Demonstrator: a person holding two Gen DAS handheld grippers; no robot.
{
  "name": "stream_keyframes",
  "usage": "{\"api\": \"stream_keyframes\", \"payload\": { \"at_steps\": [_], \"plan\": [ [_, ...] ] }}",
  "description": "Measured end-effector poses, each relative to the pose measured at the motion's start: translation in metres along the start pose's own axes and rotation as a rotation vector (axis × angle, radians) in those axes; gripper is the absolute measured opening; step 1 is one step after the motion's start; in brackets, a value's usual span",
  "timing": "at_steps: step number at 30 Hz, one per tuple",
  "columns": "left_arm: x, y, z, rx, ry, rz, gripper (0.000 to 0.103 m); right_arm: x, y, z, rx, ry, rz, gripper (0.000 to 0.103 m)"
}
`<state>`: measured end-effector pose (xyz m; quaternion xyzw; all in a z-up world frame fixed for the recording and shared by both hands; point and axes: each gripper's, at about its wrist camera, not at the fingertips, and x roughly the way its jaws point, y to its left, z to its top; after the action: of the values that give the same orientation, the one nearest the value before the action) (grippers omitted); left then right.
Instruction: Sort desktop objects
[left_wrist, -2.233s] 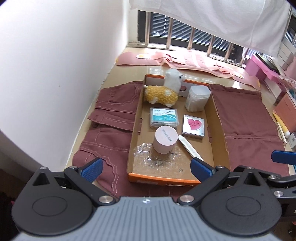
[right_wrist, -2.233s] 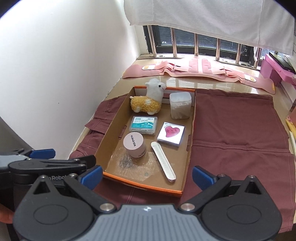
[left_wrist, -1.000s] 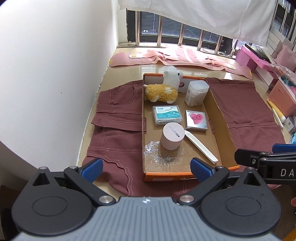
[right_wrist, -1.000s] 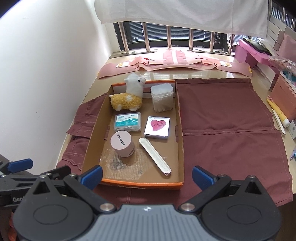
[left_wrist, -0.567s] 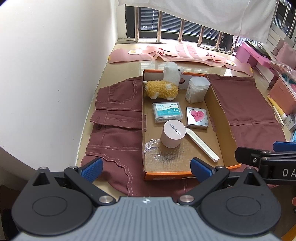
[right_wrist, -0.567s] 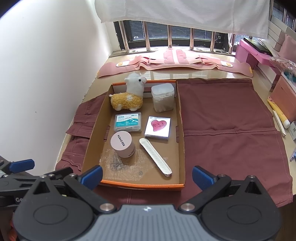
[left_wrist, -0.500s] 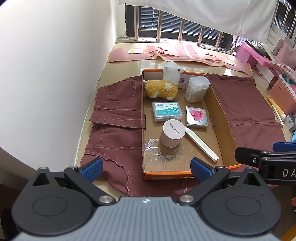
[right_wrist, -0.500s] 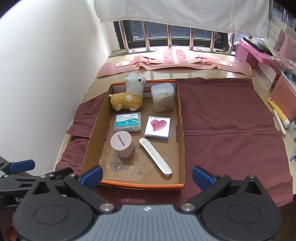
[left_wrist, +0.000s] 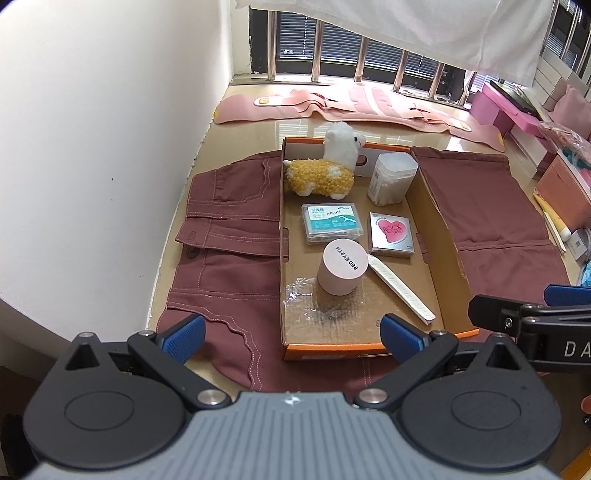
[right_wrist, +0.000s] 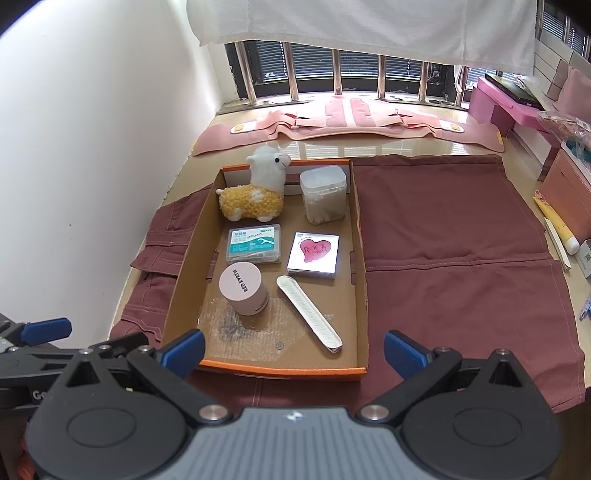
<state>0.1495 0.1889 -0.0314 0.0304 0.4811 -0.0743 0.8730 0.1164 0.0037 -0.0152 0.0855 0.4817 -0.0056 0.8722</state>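
While both grippers hang short of the near orange edge of the box, nothing lies between their fingers.

Left gripper (left_wrist: 291, 334): jaws spread wide, blue pads apart, holding nothing; it sits before the box's near left corner.
Right gripper (right_wrist: 293, 349): jaws likewise wide and unloaded, centred on the box's near wall.
Cardboard box (right_wrist: 360, 280): shallow open tray with orange rim, lying on the maroon cloth, its long axis running from the grippers toward the window.
Maroon cloth (right_wrist: 450, 258): spread under and to both sides of the box; stitched seams and pocket flaps on the left part.
Pink jar (right_wrist: 243, 288): upright in the near left part of the box, lid printed RED EARTH, standing at the edge of a patch of clear tape.
Nail file (right_wrist: 308, 314): flat white strip right of the jar, long axis diagonal, far end near the jar, near end toward the box's right corner.
Floss box (right_wrist: 254, 244): flat, just beyond the jar.
Heart card box (right_wrist: 314, 254): flat, right of the floss box, just beyond the file's far end.
Alpaca plush (right_wrist: 256, 192): at the far left wall, head pointing right.
Cotton swab tub (right_wrist: 324, 194): upright, far right corner, beside the plush.
Pink mats (right_wrist: 347, 123): along the barred window, well beyond the box.
White wall (left_wrist: 92, 147): close on the left.
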Motion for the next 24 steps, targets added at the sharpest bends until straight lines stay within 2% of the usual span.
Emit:
{"api": "stream_keyframes", "payload": {
  "at_steps": [24],
  "plan": [
    [0.0014, -0.0004, -0.0010, -0.009, 0.011, -0.010, 0.103, -0.0038, -0.0026, -0.0024, -0.004, -0.004, -0.004, 0.103]
  ]
}}
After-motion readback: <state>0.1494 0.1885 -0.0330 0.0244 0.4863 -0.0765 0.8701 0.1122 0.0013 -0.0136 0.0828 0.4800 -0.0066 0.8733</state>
